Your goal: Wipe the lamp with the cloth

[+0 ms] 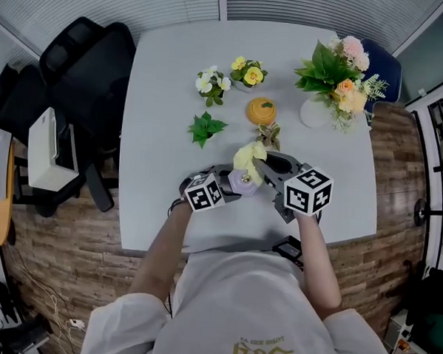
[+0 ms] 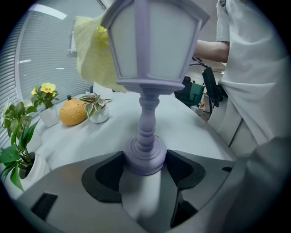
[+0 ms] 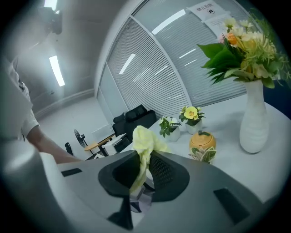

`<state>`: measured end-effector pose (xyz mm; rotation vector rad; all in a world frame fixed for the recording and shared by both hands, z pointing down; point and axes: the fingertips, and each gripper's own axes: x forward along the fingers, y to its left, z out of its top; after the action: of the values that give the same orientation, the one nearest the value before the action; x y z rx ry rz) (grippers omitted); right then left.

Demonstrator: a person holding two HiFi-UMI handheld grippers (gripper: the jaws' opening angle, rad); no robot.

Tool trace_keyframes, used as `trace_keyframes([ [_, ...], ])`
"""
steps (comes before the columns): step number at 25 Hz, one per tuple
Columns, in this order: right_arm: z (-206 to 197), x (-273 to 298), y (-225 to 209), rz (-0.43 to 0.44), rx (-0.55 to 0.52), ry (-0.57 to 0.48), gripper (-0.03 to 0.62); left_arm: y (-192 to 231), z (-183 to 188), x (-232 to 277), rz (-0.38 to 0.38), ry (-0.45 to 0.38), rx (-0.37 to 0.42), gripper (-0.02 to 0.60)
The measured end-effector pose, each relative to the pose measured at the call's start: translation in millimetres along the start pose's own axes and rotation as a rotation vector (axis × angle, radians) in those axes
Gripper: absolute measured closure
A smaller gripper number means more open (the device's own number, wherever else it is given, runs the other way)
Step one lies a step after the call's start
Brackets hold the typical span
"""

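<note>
Left gripper view: my left gripper (image 2: 145, 160) has its jaws clamped around the lamp (image 2: 146, 132) base. Jaws of my right gripper (image 3: 144, 175) pinch the yellow cloth (image 3: 145, 139).

In the head view the lamp (image 1: 242, 184) is nearly all hidden: the cloth (image 1: 250, 158) covers its top, and the left gripper (image 1: 231, 182) and right gripper (image 1: 260, 167) crowd its sides. The left gripper view loses the lamp's roof past the upper edge, and the lamp's head screens part of the cloth behind it. In the right gripper view only a pale scrap of lamp shows under the cloth. The person's shirt (image 1: 252, 307) hides the middle of the desk's (image 1: 166, 96) near edge. The sign (image 3: 205, 9) on the blinds (image 3: 154, 77) is too small to read.
</note>
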<state>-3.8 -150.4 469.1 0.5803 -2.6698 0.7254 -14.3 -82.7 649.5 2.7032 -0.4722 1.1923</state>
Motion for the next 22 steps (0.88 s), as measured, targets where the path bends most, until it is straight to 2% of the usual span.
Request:
trace_keyframes([
  [11, -3, -4, -12, 0.095, 0.071, 0.001, 0.525, -2, 0, -3, 0.003, -0.034, 0.064, 0.282],
  [17, -7, -1, -22, 0.170, 0.220, -0.055, 0.525, -5, -1, -1, -0.036, -0.007, 0.046, 0.282],
  [22, -17, 11, -18, 0.275, 0.290, -0.041, 0.525, -4, -1, -1, -0.036, -0.008, 0.047, 0.282],
])
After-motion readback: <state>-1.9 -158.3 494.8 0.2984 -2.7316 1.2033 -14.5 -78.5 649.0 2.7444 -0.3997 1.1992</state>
